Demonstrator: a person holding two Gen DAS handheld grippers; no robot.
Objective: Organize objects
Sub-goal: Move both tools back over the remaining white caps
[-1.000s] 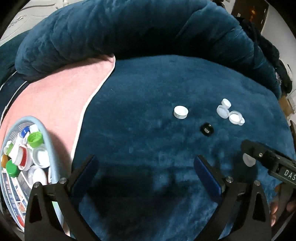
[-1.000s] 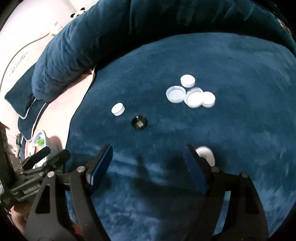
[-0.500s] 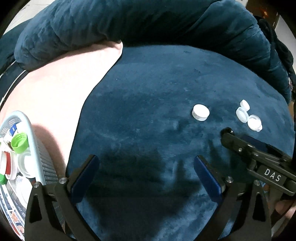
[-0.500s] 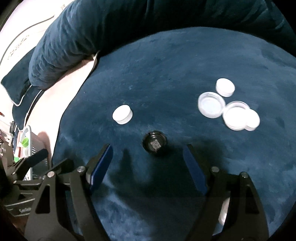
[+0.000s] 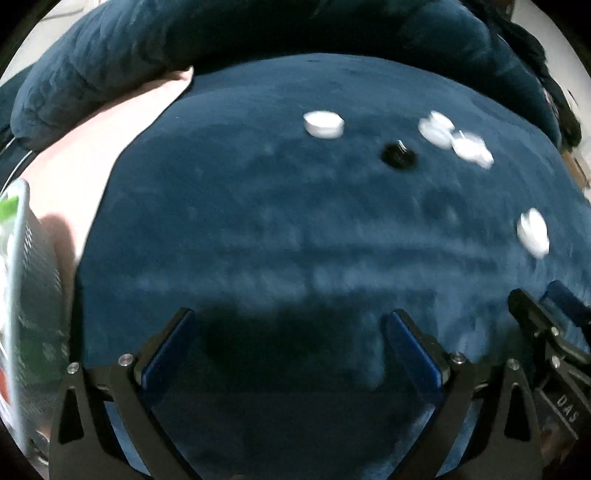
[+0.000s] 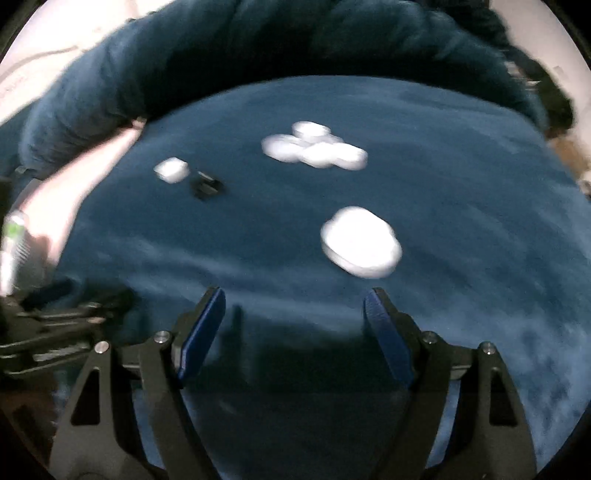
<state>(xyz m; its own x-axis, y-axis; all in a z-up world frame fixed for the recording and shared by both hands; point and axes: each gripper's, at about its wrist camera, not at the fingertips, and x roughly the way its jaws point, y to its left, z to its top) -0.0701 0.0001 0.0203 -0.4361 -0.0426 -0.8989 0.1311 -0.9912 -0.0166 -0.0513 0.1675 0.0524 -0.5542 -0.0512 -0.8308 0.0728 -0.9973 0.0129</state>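
Several bottle caps lie on a dark blue plush cushion (image 5: 295,229). A lone white cap (image 5: 324,124) lies at the back, a black cap (image 5: 398,156) to its right, a cluster of white caps (image 5: 456,140) further right, and one white cap (image 5: 532,232) at the right edge. In the right wrist view the nearest white cap (image 6: 361,242) lies just beyond my right gripper (image 6: 294,314), which is open and empty. The cluster (image 6: 314,149), small white cap (image 6: 171,170) and black cap (image 6: 207,186) lie farther. My left gripper (image 5: 291,332) is open and empty.
A grey basket (image 5: 16,258) with caps, one green, sits at the far left on a pink cloth (image 5: 92,147). A thick blue cushion roll (image 5: 258,33) rims the back. My right gripper's body (image 5: 546,332) shows at the lower right of the left wrist view.
Both views are motion-blurred. My right gripper has pulled back from the black cap and swung right toward the nearest white cap. My left gripper has shifted, and the caps now sit farther away.
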